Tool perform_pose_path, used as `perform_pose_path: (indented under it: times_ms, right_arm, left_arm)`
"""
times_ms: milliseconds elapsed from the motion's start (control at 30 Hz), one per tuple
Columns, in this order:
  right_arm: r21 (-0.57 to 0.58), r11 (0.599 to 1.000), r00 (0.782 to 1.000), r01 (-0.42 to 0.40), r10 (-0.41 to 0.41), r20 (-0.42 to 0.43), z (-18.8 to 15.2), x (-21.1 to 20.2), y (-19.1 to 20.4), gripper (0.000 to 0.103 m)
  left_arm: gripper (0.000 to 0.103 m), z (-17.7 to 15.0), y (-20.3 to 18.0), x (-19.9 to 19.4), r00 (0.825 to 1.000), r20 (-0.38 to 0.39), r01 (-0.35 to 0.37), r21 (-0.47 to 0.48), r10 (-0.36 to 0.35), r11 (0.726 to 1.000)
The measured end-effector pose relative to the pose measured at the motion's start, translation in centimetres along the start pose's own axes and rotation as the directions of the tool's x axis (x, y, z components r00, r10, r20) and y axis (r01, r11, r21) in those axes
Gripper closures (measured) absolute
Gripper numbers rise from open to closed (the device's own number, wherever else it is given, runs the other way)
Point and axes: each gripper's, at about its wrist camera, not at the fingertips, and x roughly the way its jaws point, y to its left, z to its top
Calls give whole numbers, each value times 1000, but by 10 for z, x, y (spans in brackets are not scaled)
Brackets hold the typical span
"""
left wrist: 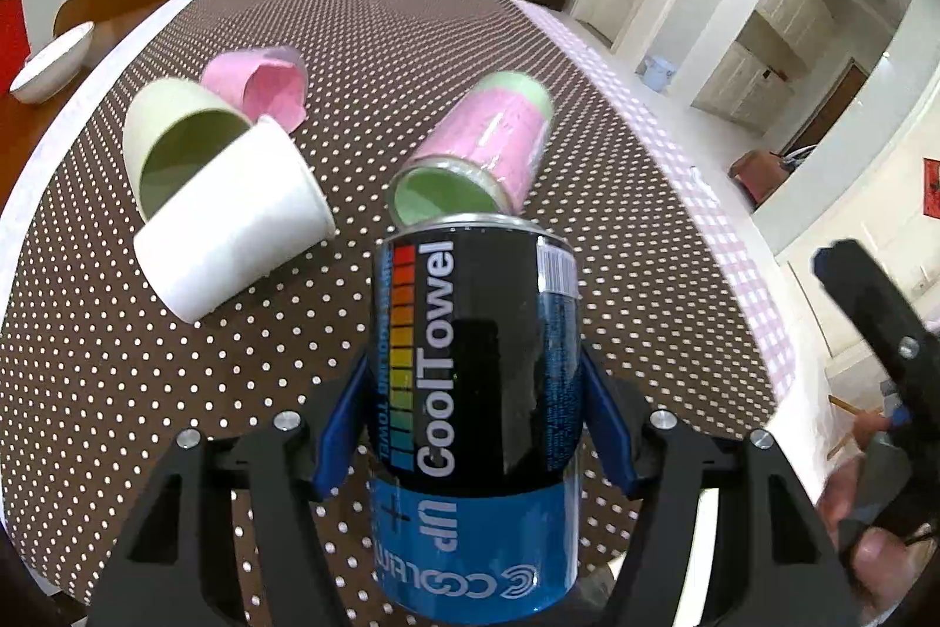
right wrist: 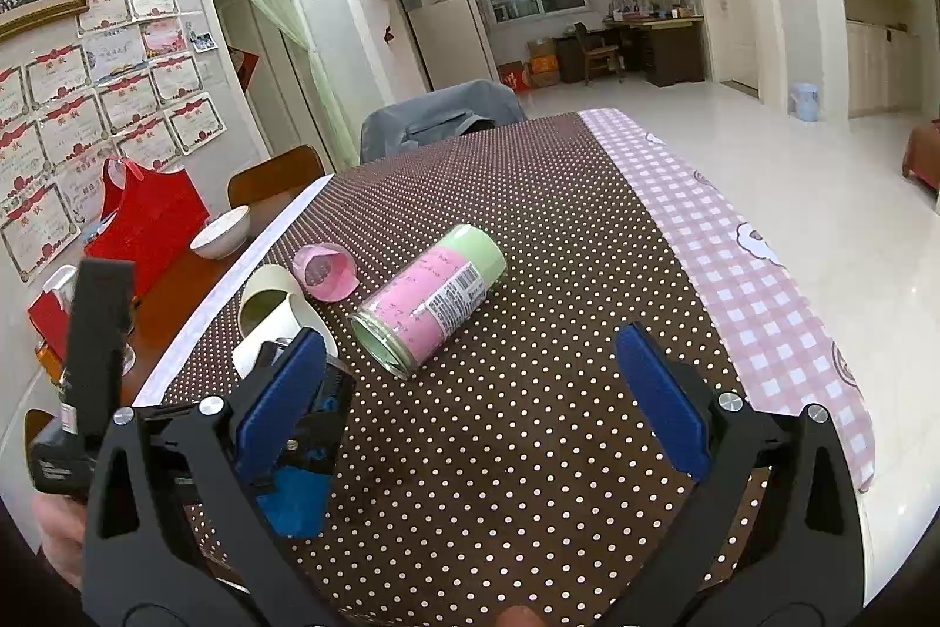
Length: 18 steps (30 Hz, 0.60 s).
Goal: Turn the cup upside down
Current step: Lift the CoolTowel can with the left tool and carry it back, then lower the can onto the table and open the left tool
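My left gripper [left wrist: 473, 380] is shut on a black and blue "CoolTowel" can [left wrist: 470, 309], its blue pads pressing both sides; the print reads sideways and inverted. The can's blue end [right wrist: 296, 500] shows low left in the right wrist view. Just beyond it a pink and green cup [left wrist: 476, 151] [right wrist: 429, 298] lies on its side, mouth toward me. Further left lie a white cup [left wrist: 235, 227], a cream cup with a green inside [left wrist: 176, 139] and a small pink cup [left wrist: 258, 86], all on their sides. My right gripper [right wrist: 470, 339] hovers open over the table with nothing between its fingers.
The table has a brown dotted cloth [right wrist: 529, 227] with a pink checked strip [right wrist: 764, 298] along its right edge. A white bowl [right wrist: 220, 230] and a red bag [right wrist: 147, 227] sit on bare wood at the left. A covered chair [right wrist: 440, 116] stands at the far end.
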Motion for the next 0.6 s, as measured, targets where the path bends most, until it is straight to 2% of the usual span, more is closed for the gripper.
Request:
perform_pose_path:
  times_ms: [133, 200, 267, 433, 600]
  right_arm:
    - [0, 1000, 1000, 1, -1, -14, -3, 4, 0, 6]
    - [0, 1000, 1000, 1, -1, -17, -5, 4, 0, 6]
    - [1, 1000, 1000, -2, 2, -19, -5, 4, 1, 6]
    - [-6, 1000, 1000, -19, 19, -22, -4, 3, 7, 6]
    - [-15, 999, 999, -32, 31, -29, -2, 5, 12, 6]
  left_arm:
    - [37, 0, 4, 14, 998, -26, -54, 0, 54, 999]
    - [34, 0, 4, 9, 997, -8, -72, 7, 72, 997]
    - [25, 0, 2, 0, 997, 22, -72, 22, 71, 997]
    - [25, -1, 0, -22, 990, 85, -116, 32, 113, 993]
    - [25, -5, 2, -49, 975, 161, -158, 16, 154, 987]
